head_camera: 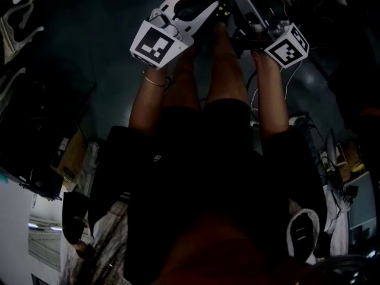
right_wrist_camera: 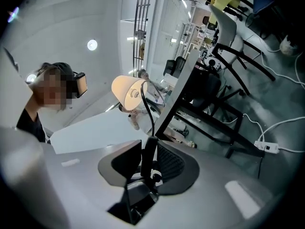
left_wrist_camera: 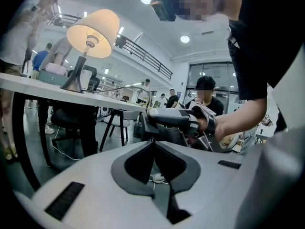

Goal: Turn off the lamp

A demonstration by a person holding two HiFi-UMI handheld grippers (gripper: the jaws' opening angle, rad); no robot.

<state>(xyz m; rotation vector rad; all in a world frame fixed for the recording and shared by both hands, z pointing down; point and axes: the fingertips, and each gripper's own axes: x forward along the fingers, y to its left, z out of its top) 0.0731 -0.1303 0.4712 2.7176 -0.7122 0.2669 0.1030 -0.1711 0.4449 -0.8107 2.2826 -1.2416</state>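
Spanning a bright office, the white table bears the lamp (lit).

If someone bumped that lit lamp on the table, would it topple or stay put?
The lamp looks somewhat top-heavy, with a wide shade on a thin stem, so a bump up high might tip it. Its flared base probably steadies it against small nudges. It seems light, so a tug on the cord could drag it.

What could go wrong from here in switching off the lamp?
The lamp is lit, and its cord switch sits ungripped between the right gripper's open jaws, so it may swing clear before it is pressed. A tug on the cord could tip the lamp on the table.
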